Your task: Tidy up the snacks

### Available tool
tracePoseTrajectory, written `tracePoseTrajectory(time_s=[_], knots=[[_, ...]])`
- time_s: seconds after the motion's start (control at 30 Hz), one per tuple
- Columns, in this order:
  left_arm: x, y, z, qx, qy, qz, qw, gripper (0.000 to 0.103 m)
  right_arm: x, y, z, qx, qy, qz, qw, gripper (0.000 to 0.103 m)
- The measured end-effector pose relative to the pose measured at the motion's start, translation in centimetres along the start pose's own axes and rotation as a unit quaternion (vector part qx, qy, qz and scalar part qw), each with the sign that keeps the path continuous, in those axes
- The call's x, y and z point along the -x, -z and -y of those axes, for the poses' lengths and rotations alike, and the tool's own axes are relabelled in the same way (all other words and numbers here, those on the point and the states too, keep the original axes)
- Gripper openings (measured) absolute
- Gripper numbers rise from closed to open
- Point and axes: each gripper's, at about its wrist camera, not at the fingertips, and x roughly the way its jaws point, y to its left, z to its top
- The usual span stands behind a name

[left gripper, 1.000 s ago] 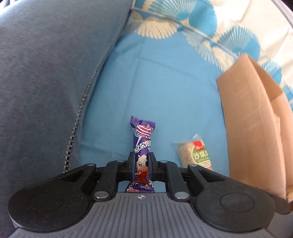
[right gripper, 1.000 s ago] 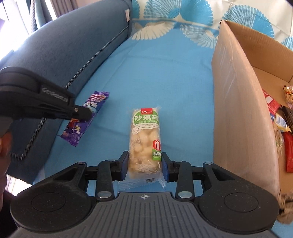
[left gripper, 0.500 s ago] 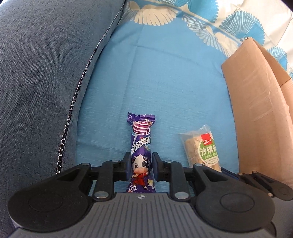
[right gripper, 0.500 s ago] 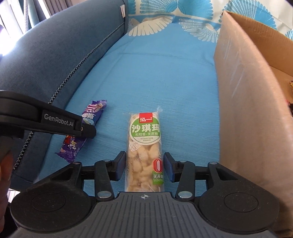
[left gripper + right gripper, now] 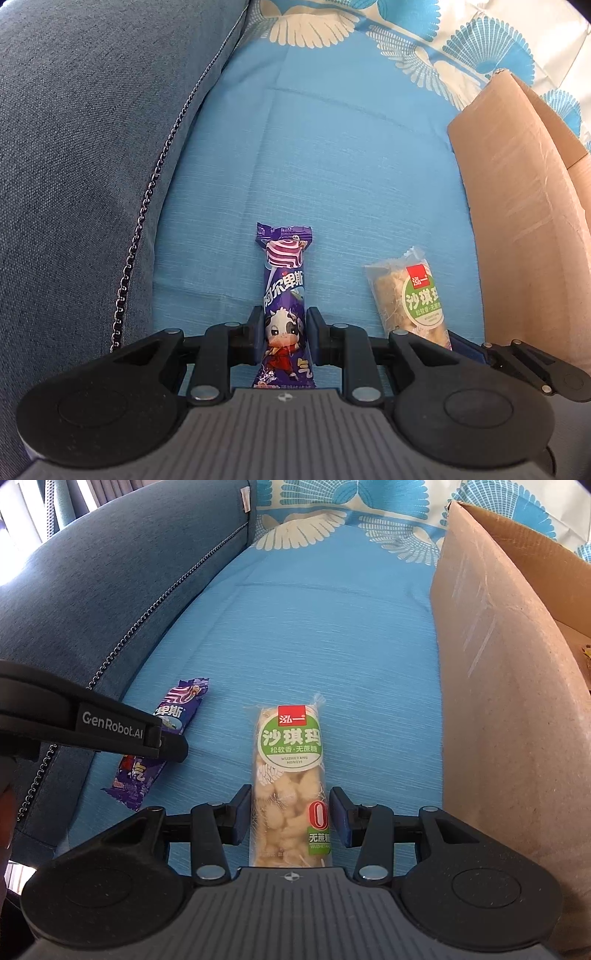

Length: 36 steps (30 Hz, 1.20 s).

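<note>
At far left rose the grey-blue sofa arm, edging a blue patterned seat cover. On that cover lay the purple candy wrapper, lengthwise between the fingers of the left claw, whose jaws had just eased apart and stood slightly clear of it. Just right of it lay the green-labelled sachima bar, flat inside the right claw, jaws likewise freshly parted with gaps on both sides. Farthest right stood the cardboard box, near the bar.
</note>
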Motion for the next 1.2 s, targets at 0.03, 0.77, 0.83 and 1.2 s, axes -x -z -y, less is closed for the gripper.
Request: tracePoseTrajectory(time_s=[0.03,0.77,0.83,1.2], knots=[[0.0,0.0,0.0,0.0,0.0,0.0,1.0,0.026,0.0,0.0,0.0,0.002,0.001,0.0,1.0,0.046],[2.4,-0.2,-0.4,0.014,0.019,0.087,0.9959,0.017,5.2,-1.3,0.7,-0.003,-0.006,0.117,0.993,0.038],[3.1,-0.3,-0.6,0.021,0.02,0.108,0.9937,0.017,6.2,-1.5,0.8,-0.004,-0.009,0.137,0.99,0.038],[7.3,-0.8,0.9,0.015,0.007,0.233,0.9723,0.017,11.5,-2.3,3.7,-0.022,-0.034,0.248,0.968,0.038]])
